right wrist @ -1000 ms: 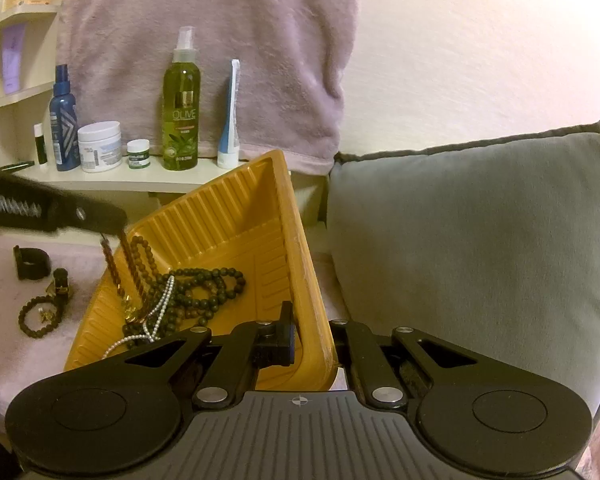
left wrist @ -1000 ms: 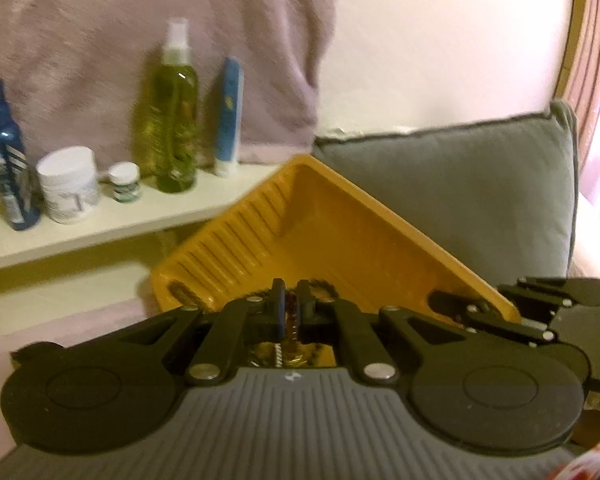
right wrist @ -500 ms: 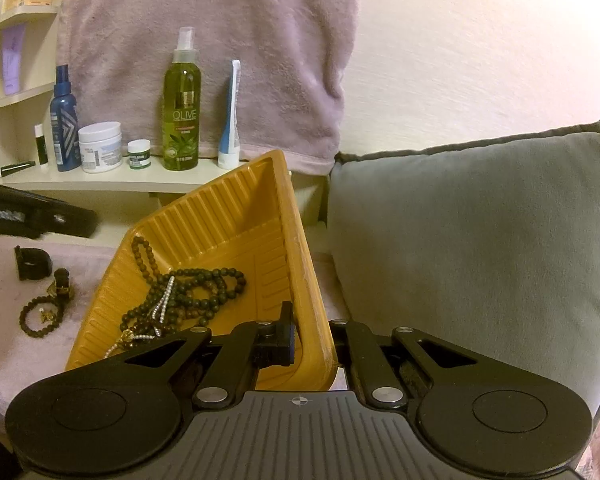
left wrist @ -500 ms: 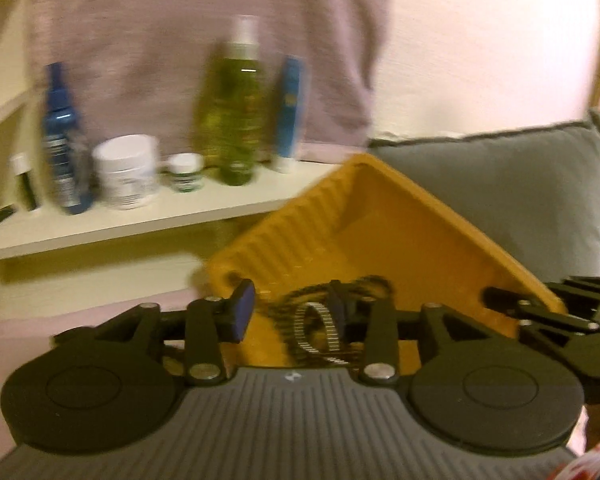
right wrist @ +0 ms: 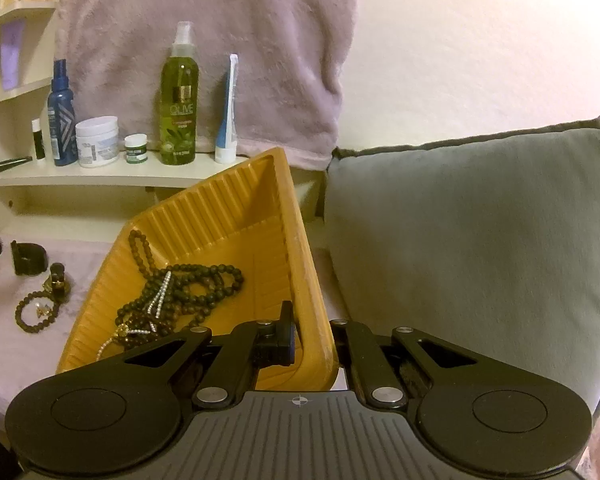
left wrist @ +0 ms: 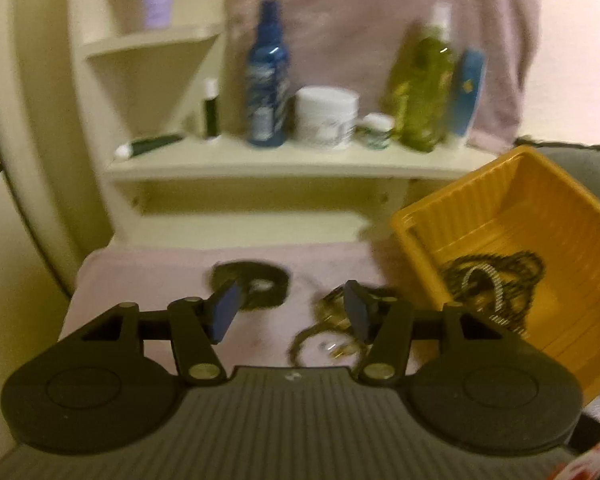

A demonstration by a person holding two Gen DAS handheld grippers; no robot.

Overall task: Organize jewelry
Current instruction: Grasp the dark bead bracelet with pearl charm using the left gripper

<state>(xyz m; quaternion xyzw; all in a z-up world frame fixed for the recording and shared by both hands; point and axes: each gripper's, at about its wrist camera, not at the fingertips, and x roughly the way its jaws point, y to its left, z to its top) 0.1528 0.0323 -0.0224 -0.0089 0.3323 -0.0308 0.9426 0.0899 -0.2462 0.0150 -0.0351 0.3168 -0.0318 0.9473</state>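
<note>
A yellow tray (right wrist: 300,248) stands tilted, and my right gripper (right wrist: 312,340) is shut on its near rim. Dark bead necklaces (right wrist: 196,284) and a rhinestone strand (right wrist: 160,292) lie inside it; the tray also shows in the left wrist view (left wrist: 512,208). My left gripper (left wrist: 294,310) is open and empty above the pink cloth (left wrist: 148,280). On the cloth lie a black ring-shaped piece (left wrist: 248,284), a dark bead bracelet (right wrist: 34,312) and small gold pieces (left wrist: 336,312).
A cream shelf (right wrist: 100,178) behind holds a blue spray bottle (right wrist: 60,120), a white jar (right wrist: 97,142), a green olive bottle (right wrist: 179,100) and a tube (right wrist: 228,112). A pink towel (right wrist: 204,40) hangs above. A grey cushion (right wrist: 472,240) fills the right.
My left gripper let go of the necklace into the tray, opened, and swung left over the cloth. The right gripper kept hold of the tray rim.
</note>
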